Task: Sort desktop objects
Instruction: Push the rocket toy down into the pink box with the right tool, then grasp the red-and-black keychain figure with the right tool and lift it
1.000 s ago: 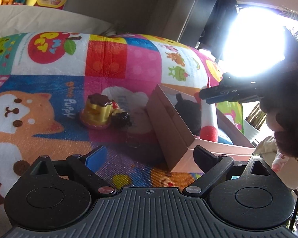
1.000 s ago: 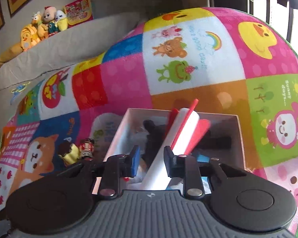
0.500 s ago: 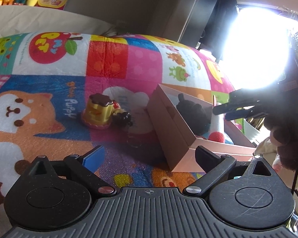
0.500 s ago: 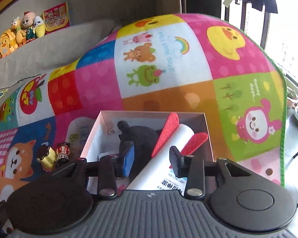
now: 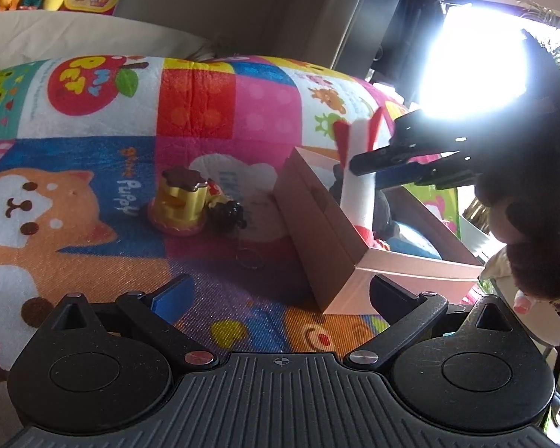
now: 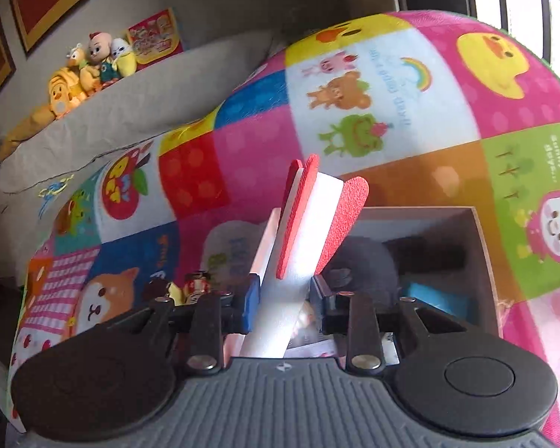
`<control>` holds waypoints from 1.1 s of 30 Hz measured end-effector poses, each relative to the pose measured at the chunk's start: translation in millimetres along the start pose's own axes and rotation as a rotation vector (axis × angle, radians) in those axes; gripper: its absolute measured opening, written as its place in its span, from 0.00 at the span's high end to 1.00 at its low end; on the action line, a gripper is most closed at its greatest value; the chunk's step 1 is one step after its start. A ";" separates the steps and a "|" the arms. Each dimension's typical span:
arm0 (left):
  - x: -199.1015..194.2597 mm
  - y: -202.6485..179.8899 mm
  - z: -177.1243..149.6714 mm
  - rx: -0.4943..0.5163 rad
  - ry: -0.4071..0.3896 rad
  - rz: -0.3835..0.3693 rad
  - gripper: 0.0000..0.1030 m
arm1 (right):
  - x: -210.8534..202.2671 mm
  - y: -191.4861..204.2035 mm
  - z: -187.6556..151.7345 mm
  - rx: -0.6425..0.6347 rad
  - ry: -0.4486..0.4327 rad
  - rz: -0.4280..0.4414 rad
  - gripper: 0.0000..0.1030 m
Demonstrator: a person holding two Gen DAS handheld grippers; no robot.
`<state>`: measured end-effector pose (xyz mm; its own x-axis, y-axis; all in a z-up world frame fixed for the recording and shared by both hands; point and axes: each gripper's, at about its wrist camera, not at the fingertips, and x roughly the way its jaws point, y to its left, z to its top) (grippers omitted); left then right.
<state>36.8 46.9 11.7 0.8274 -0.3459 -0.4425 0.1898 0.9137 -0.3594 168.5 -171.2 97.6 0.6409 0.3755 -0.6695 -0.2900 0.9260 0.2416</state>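
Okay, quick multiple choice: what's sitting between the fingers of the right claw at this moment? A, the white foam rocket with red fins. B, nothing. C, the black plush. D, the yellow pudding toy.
A: in the right wrist view the right claw has its fingers on either side of the white foam rocket, over the box.

Left claw (image 5: 280,295) spread wide; right claw (image 6: 284,298) just closing, tilted downward

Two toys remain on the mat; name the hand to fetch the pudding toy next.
Left. The left gripper is open and empty, facing the pudding toy; the right gripper is closed on the foam rocket over the box.
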 end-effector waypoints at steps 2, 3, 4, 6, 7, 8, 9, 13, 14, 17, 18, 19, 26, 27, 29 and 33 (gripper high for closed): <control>0.4 0.8 -0.2 -0.007 0.004 -0.002 0.01 | 19.2 7.5 -0.3 -0.015 0.037 -0.013 0.73; 0.5 1.3 -0.2 -0.010 0.005 -0.004 0.00 | 29.7 7.6 -0.3 -0.005 0.065 -0.021 0.73; 0.6 1.8 -0.3 -0.012 0.007 -0.007 0.00 | 39.0 5.9 -1.3 0.007 0.086 -0.024 0.73; 0.8 3.0 -0.2 -0.020 0.011 -0.012 0.00 | 52.2 0.6 -1.8 0.034 0.118 -0.004 0.73; 0.9 3.7 -0.2 -0.023 0.012 -0.013 0.00 | 55.1 -2.5 -2.6 0.057 0.140 0.004 0.73; 1.3 4.6 0.2 -0.029 0.014 -0.014 0.00 | 55.4 -4.6 -4.8 0.072 0.154 0.013 0.73; 1.4 5.3 0.1 -0.032 0.015 -0.014 0.00 | 53.6 -4.9 -6.8 0.064 0.157 0.019 0.73; 1.4 6.3 0.3 -0.037 0.014 -0.008 0.00 | 43.1 0.4 -15.6 -0.022 0.128 -0.028 0.69; 1.4 6.8 0.5 -0.038 0.013 -0.004 0.00 | 40.5 3.3 -17.0 -0.063 0.103 -0.064 0.61; 1.2 9.6 1.2 -0.051 0.007 0.016 0.00 | 29.8 3.4 -15.8 -0.091 0.075 -0.067 0.60; 1.2 10.5 1.4 -0.055 0.007 0.020 0.00 | 23.8 2.3 -15.0 -0.088 0.065 -0.049 0.60; 1.3 11.1 1.6 -0.058 0.007 0.024 0.00 | 18.1 1.9 -15.1 -0.088 0.051 -0.043 0.60; -2.1 4.4 3.7 -0.013 -0.001 0.060 0.00 | 9.1 -0.5 -32.4 -0.105 0.067 -0.025 0.77; -5.0 4.5 5.1 -0.005 -0.007 0.069 0.00 | 9.4 3.1 -33.5 -0.128 0.057 -0.042 0.77; -11.4 6.7 9.0 0.010 -0.018 0.091 0.00 | 9.6 9.0 -31.5 -0.154 0.056 -0.068 0.77; -19.8 23.6 14.5 0.001 -0.062 0.159 0.00 | 1.8 15.5 -21.2 -0.172 0.013 -0.067 0.77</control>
<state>32.5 78.4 23.9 0.8783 -0.1829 -0.4418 0.0544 0.9562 -0.2877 150.1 -157.1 85.2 0.6541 0.3115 -0.6893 -0.3652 0.9281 0.0728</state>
